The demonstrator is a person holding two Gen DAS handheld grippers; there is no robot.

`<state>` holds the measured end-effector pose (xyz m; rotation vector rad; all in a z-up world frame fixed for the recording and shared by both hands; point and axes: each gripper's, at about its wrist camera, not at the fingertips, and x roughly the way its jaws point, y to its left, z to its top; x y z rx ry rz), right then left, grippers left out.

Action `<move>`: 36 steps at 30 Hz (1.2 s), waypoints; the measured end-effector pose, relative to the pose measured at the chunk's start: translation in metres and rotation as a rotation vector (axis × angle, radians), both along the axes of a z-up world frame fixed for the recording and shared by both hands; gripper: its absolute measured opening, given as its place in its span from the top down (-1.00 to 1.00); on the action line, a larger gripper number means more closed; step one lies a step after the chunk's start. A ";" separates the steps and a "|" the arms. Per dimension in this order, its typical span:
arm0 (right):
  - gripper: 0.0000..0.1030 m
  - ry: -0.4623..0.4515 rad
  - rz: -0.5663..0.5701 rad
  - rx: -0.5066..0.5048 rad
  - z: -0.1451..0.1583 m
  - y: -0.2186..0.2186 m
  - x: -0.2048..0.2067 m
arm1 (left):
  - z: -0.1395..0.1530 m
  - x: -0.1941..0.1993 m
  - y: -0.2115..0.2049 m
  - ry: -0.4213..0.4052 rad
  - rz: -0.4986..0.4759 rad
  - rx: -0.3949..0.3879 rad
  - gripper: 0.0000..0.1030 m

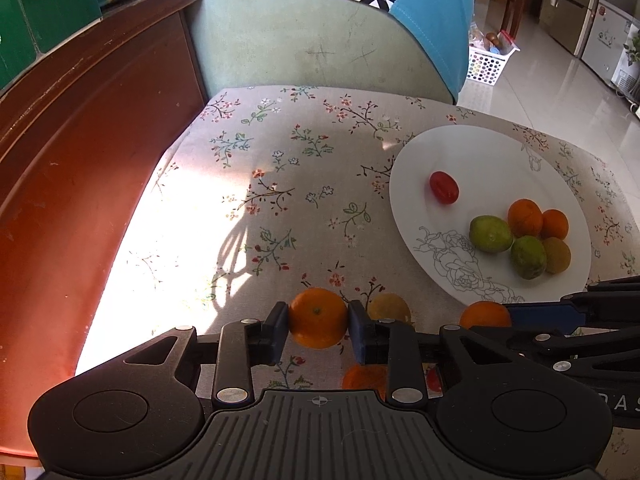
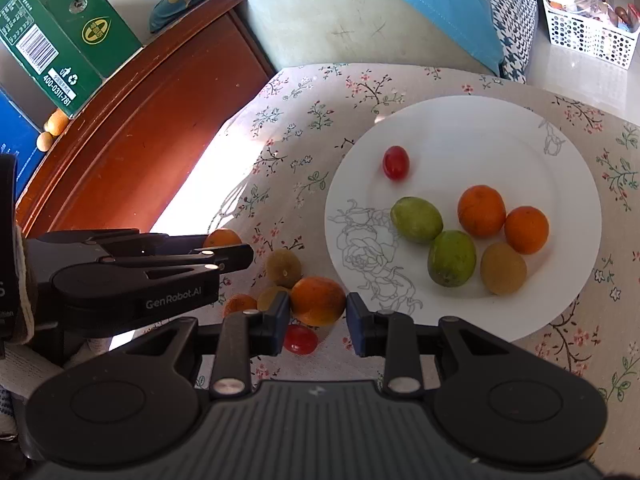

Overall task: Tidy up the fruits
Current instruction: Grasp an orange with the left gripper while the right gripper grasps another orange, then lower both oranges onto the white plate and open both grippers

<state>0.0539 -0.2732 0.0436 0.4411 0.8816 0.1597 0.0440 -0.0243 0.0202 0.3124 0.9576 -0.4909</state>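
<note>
My left gripper (image 1: 318, 318) is shut on a small orange (image 1: 318, 317) and holds it over the floral cloth; the gripper also shows in the right wrist view (image 2: 236, 254). My right gripper (image 2: 318, 316) is open, its jaws on either side of another orange (image 2: 318, 300) that lies on the cloth. Around that one lie a yellow-green fruit (image 2: 284, 267), a cherry tomato (image 2: 300, 339) and a small orange (image 2: 239, 304). The white plate (image 2: 480, 128) holds a cherry tomato (image 2: 396, 162), two green fruits, two oranges and a brownish fruit.
A red-brown wooden cabinet (image 1: 80, 152) runs along the left, with a green box (image 2: 64, 36) on it. A green cushion (image 1: 312, 40) and a blue cloth (image 1: 432, 12) lie behind the table. A white basket (image 2: 588, 36) stands on the floor at right.
</note>
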 end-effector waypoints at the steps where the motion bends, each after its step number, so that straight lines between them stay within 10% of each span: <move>1: 0.40 -0.003 -0.001 -0.002 0.001 0.000 0.000 | 0.001 0.000 0.000 -0.005 0.001 -0.002 0.43; 22: 0.39 -0.139 -0.154 0.004 0.048 -0.064 -0.002 | 0.034 0.004 -0.020 -0.067 -0.023 -0.118 0.43; 36: 0.39 -0.082 -0.260 0.012 0.029 -0.105 0.008 | 0.027 0.002 -0.057 -0.049 -0.079 -0.146 0.43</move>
